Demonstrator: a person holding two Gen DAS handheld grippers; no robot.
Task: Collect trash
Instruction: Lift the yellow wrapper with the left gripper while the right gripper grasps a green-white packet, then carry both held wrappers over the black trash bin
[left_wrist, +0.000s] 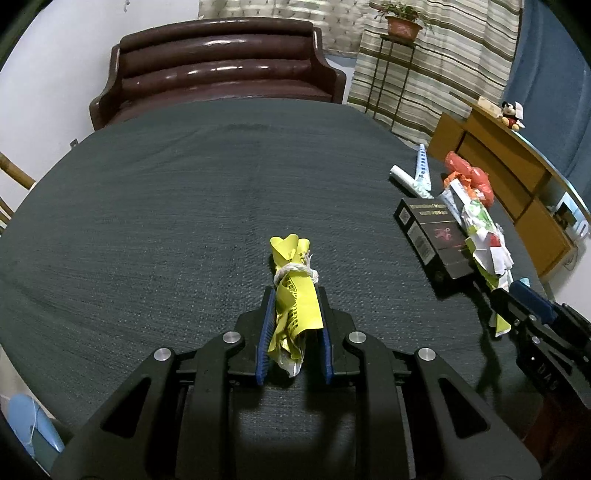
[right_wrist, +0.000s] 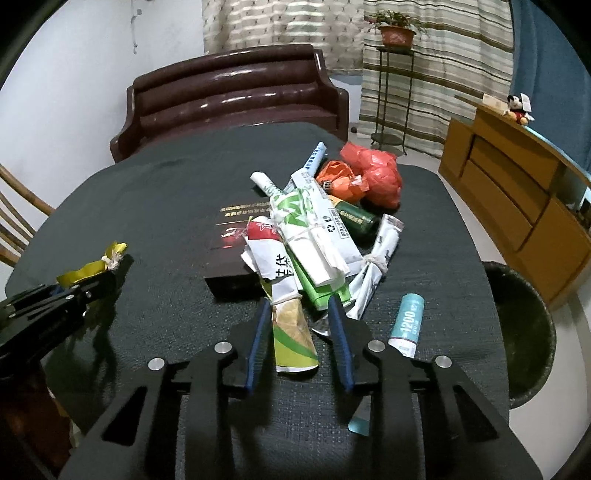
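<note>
Dark cloth table (left_wrist: 184, 221); left gripper (left_wrist: 295, 306) clamps yellow wrapper (left_wrist: 295, 295); right gripper (right_wrist: 299, 317) apart around paper roll (right_wrist: 291, 332).

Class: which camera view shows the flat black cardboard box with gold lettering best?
The left wrist view: the flat black cardboard box lies mostly uncovered at the heap's edge, its top and barcoded side visible. In the right wrist view, tied paper rolls cover its right part.

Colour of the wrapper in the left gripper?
Yellow wrapper, tied with white string; clearest in left wrist view.

Yellow string-tied wrapper (left_wrist: 295, 295) pinched upright-tilted over dark cloth, well apart from heaped wrappers (right_wrist: 314, 229) beside black box (right_wrist: 236, 236).
</note>
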